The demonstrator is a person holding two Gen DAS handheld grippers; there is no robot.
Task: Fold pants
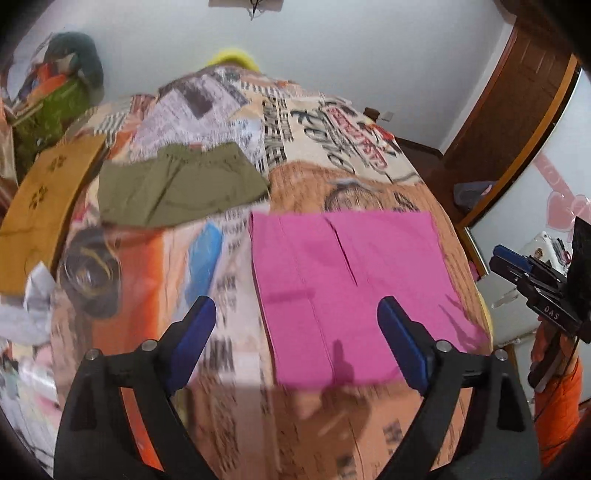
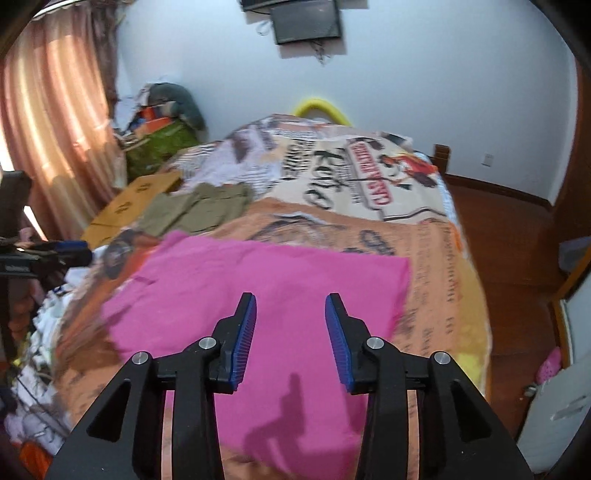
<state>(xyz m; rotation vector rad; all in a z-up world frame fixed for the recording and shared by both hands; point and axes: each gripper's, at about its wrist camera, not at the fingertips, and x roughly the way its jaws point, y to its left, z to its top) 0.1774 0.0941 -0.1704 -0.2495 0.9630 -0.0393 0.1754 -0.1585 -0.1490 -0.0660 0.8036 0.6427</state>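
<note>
Hovering above the near end of the bed (image 2: 436,258), both tongs hang empty. The left gripper (image 1: 295,325) has its blue pads spread wide, nothing between them; the right gripper (image 2: 290,321) stands partly apart, also holding nothing.

Just beyond them lie the pink pants (image 1: 351,280), flat on the patterned bedspread (image 1: 310,147) in a neat rectangle with straight edges and one crease down the middle. To my eye they already look folded over once, though how many layers are stacked I cannot tell.

What could go wrong from here: the cloth is thin and loose, so a pinch that catches only the top layer would peel the fold open instead of carrying it. The two sides lifted unevenly would skew the rectangle. Its near edge sits close to the bed's end, so a drag towards us could pull it off.

Farther back on the left rests a pair of olive shorts (image 1: 181,184), well apart from the pink pair, and beside it a flat brown cardboard sheet (image 1: 44,206) with small paw marks.

As for containers, I make out only one candidate: a green bag or bin (image 2: 162,146) by the far left wall near the curtain (image 2: 55,122), heaped with orange, dark and grey things too blurred to name. A dark screen (image 2: 306,20) hangs on the far wall.
</note>
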